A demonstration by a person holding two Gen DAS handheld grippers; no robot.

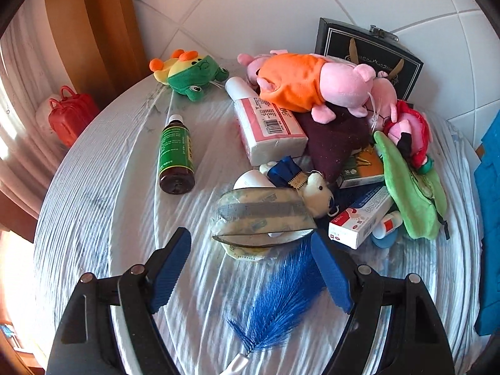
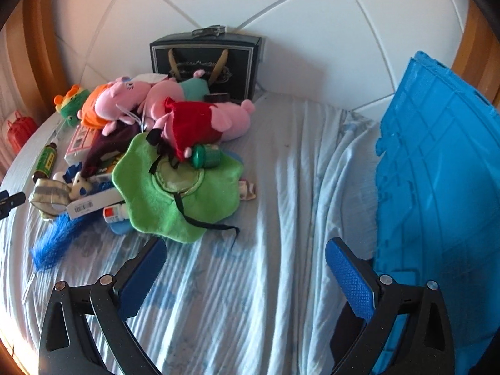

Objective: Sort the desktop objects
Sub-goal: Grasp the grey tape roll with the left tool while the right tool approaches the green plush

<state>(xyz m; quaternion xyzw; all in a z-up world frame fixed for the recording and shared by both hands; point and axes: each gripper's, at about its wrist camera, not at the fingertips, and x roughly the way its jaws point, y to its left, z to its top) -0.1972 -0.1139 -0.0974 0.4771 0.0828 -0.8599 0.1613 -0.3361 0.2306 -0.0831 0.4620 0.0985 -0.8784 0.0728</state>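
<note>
Sorting looks barely begun: whole pile unsorted on the sheet. Left gripper fingers apart, empty, tape roll just ahead btwn tips. Right gripper fingers apart, empty, blue crate beside its right finger; nothing visibly put in it

A pale blue striped sheet covers the surface, white tiles with grey diagonal joints rise behind it, a wooden frame stands at the left, and a small red case sits beyond the edge.
</note>
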